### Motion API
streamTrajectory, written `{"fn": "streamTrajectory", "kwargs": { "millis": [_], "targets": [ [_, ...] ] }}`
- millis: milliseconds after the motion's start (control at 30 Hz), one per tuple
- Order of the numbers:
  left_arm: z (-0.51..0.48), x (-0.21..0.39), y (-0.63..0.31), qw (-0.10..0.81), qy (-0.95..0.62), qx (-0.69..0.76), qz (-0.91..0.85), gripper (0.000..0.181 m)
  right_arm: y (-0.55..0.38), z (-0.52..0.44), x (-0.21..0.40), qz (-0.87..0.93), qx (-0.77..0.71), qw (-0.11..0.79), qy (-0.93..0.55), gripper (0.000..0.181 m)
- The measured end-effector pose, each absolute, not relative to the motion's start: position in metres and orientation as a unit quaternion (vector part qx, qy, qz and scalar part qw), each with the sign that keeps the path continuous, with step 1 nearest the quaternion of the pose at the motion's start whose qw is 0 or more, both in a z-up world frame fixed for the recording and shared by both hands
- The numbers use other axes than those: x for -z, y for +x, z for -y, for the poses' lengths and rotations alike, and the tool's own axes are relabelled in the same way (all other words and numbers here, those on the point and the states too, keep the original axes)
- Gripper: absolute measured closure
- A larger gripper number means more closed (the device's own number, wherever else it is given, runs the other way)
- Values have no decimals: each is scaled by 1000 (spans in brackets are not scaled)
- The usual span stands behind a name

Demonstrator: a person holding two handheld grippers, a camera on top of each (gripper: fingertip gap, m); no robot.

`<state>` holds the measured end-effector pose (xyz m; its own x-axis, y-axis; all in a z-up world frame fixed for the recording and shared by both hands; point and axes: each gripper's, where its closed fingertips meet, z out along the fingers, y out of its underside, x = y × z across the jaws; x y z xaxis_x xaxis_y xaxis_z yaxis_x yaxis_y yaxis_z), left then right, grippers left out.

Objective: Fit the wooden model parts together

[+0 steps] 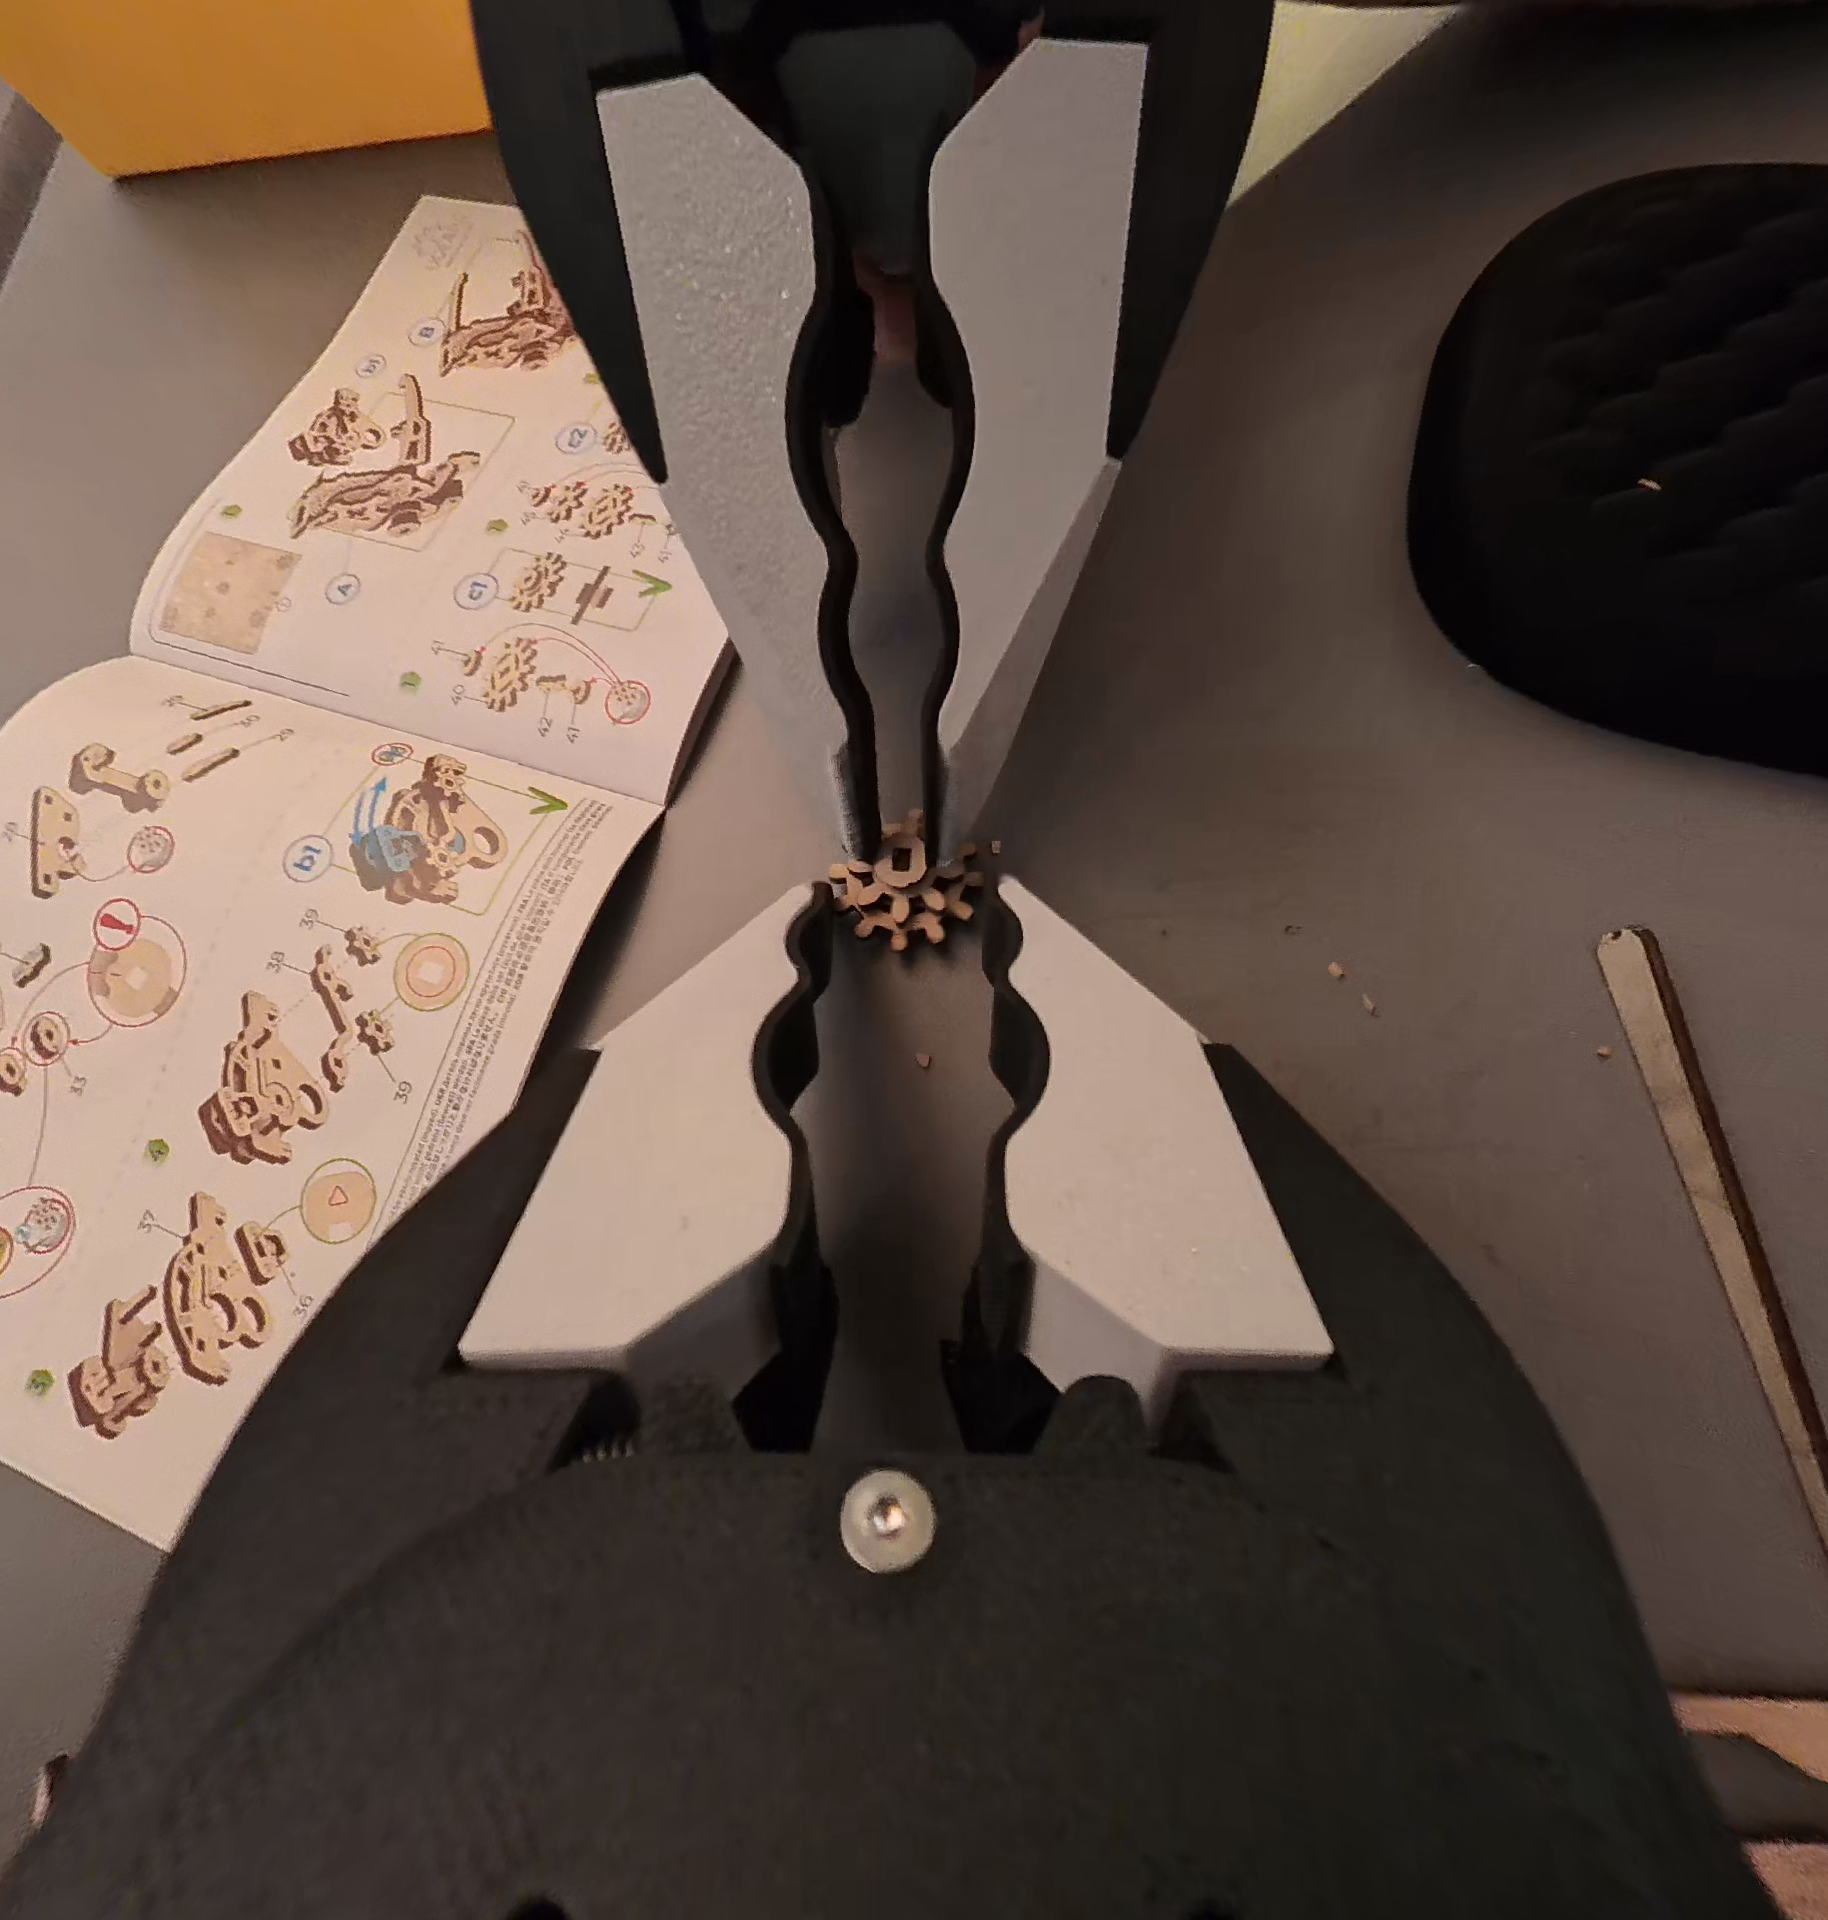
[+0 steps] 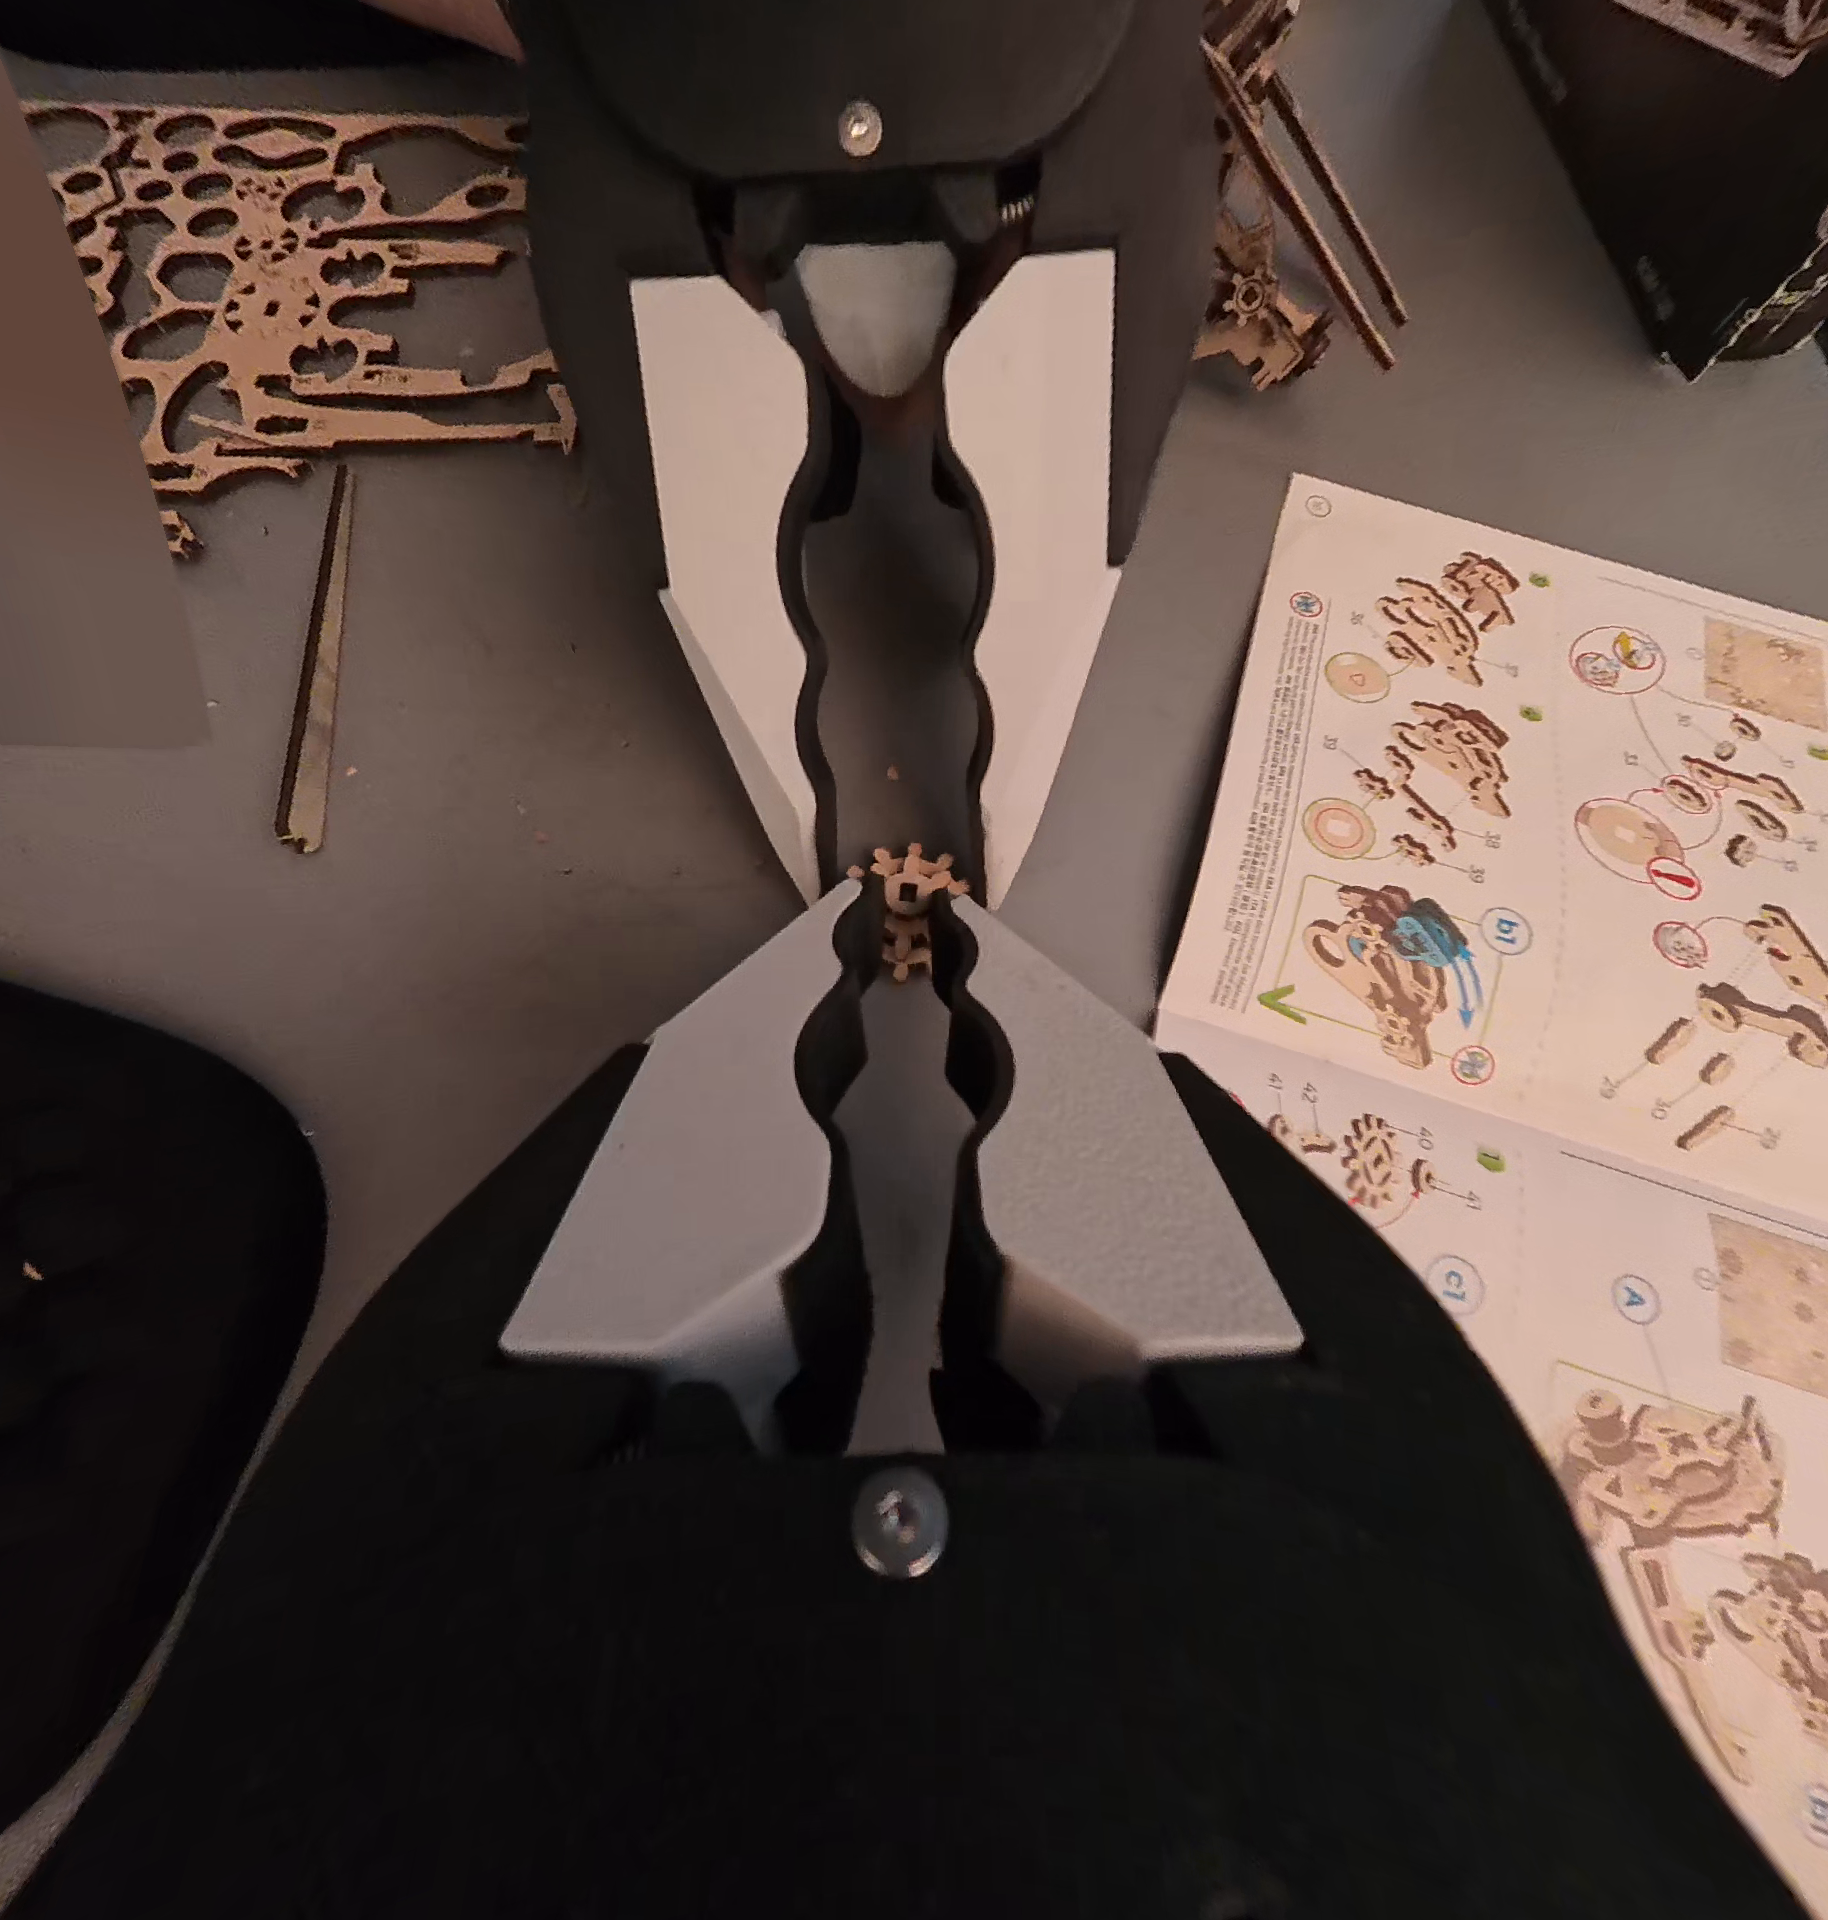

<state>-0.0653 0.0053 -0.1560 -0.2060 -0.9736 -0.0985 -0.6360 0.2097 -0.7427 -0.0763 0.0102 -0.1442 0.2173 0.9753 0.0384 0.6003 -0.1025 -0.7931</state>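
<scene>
Both pairs of jaws pinch the wooden gears tip-to-tip.

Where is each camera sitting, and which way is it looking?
Left wrist view: sits on the left gripper, looking along its fingers down at the grey table; the right gripper faces it, booklet at left.
Right wrist view: sits on the right gripper, looking the opposite way; the left gripper faces it, booklet at right.
Shared: both grippers, booklet, table, and small wooden gears between the tips.
</scene>
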Motion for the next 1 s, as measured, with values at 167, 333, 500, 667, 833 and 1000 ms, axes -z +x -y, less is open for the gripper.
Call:
{"fn": "streamTrajectory", "kwargs": {
  "millis": [167,333,500,667,833,1000],
  "targets": [
    [-14,134,-70,271,-599,366,-659,159,-76,-10,144,571,-261,363,-688,175],
    [-19,136,-68,189,-656,435,-587,153,-77,-10,144,570,-265,367,-686,175],
    [-25,148,-65,203,-669,393,-597,150,-77,-10,144,572,-263,371,-683,175],
    [-23,148,-63,202,-667,389,-603,154,-77,-10,144,572,-264,371,-682,175],
    [-22,147,-63,201,-668,387,-603,155,-77,-10,144,573,-262,373,-681,175],
    [-18,147,-61,194,-677,392,-592,159,-76,-10,144,573,-262,374,-681,174]
  ]
}}
